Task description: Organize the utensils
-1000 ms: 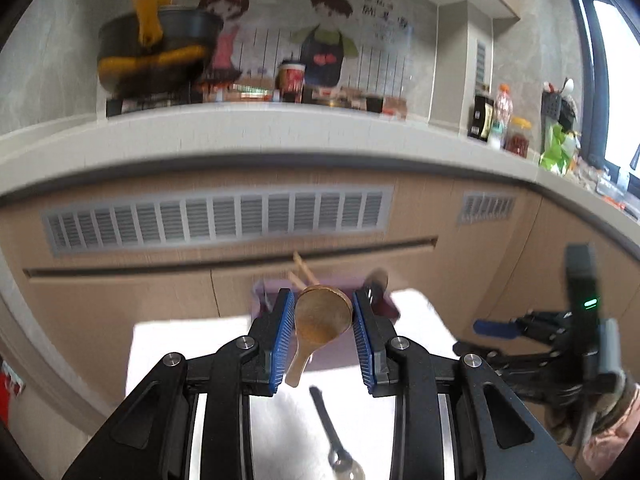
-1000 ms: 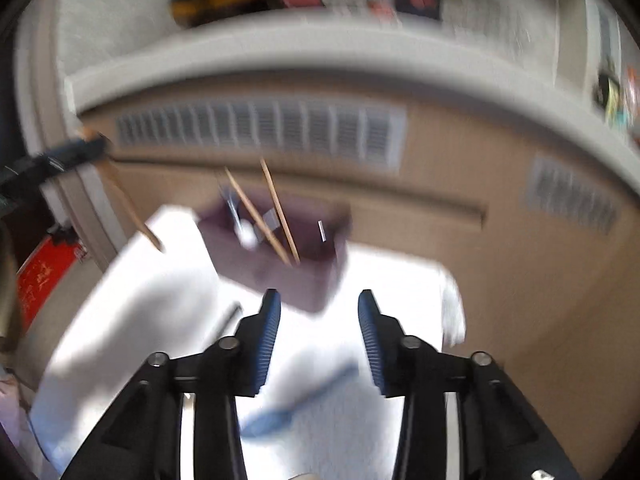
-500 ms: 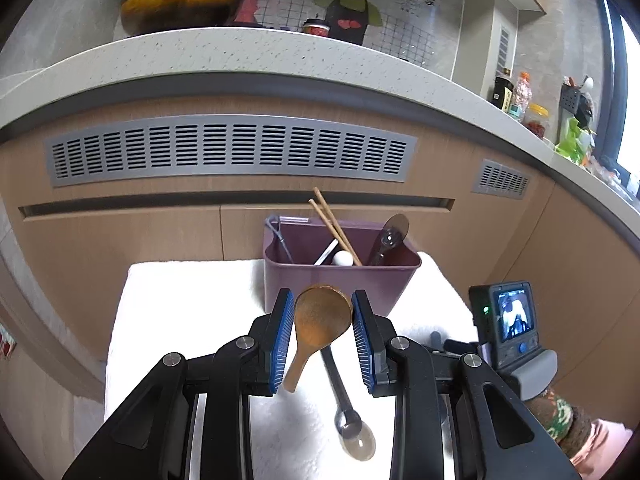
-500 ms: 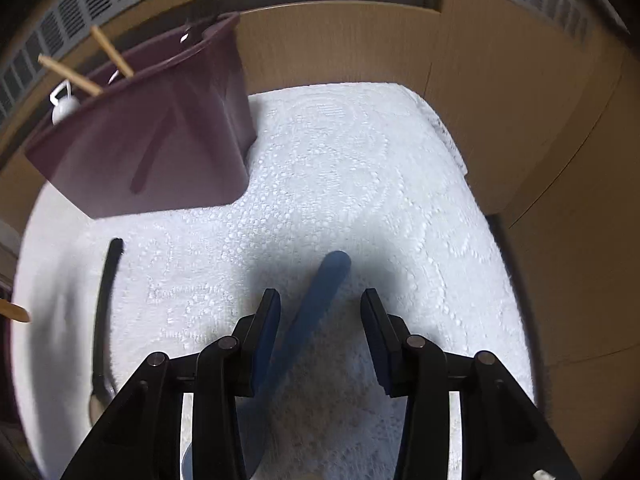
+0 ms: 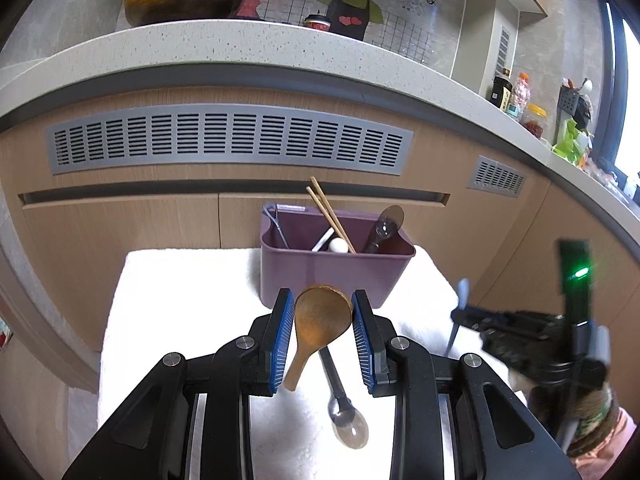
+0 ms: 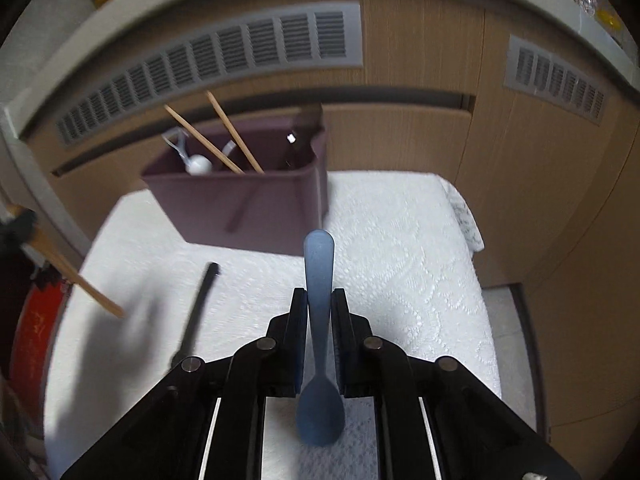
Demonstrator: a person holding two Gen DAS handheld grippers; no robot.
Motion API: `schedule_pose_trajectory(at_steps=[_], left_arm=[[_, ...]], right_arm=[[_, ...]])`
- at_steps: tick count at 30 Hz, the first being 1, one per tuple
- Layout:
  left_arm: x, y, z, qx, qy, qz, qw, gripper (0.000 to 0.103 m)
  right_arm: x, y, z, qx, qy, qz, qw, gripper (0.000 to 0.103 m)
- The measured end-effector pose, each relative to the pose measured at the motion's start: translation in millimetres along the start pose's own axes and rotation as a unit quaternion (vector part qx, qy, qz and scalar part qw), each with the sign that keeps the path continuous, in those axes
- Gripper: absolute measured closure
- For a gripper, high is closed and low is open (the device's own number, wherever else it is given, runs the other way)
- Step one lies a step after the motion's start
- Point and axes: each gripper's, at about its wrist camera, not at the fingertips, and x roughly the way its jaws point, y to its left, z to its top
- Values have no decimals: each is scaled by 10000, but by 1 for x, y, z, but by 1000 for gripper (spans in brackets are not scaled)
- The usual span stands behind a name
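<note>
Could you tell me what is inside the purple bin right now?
The purple bin holds two wooden chopsticks, a dark translucent spoon, a white utensil and a thin clear one. The walls hide their lower ends and the bottom.

Wooden spoon [image 5: 320, 320]: smooth brown wood, matt. Blue spoon [image 6: 319, 320]: translucent matt plastic. Purple bin [image 5: 332, 276]: smooth plastic, dull sheen. White cloth [image 6: 400, 264]: embossed, rough textured weave. Dark spoon [image 5: 342, 404], at 5 o'clock from the wooden spoon: glossy bowl. Gripper pads [image 5: 282, 340]: ribbed blue. Chopsticks [image 5: 330, 216]: pale bare wood. Countertop [image 5: 240, 48]: speckled stone.
</note>
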Motion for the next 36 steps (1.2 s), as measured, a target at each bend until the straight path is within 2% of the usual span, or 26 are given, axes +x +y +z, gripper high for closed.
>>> schedule_pose_trajectory(at_steps=[8, 12, 18, 23, 26, 31, 36], left_arm=[[2, -4, -8, 6, 123, 4, 9999, 72], [-3, -8, -1, 23, 28, -14, 10000, 72], [-32, -24, 48, 271, -481, -101, 9984, 73], [-54, -42, 97, 528, -1034, -14, 9932, 72], [-56, -46, 121, 524, -1162, -35, 9918, 72], [-51, -49, 146, 532, -1276, -12, 9904, 73], [-36, -51, 159, 616, -1235, 10, 9904, 73]], right_arm=[[-21, 3, 8, -98, -362, 216, 9991, 92], [-29, 2, 14, -95, -508, 289, 9982, 92], [-73, 7, 50, -339, -1093, 268, 9931, 92], [-124, 18, 90, -624, -1863, 62, 9805, 92], [-143, 25, 111, -726, -2176, -63, 9733, 92], [-152, 36, 132, -950, -2385, -178, 9663, 92], [-141, 38, 146, -911, -2317, -149, 9684, 92]])
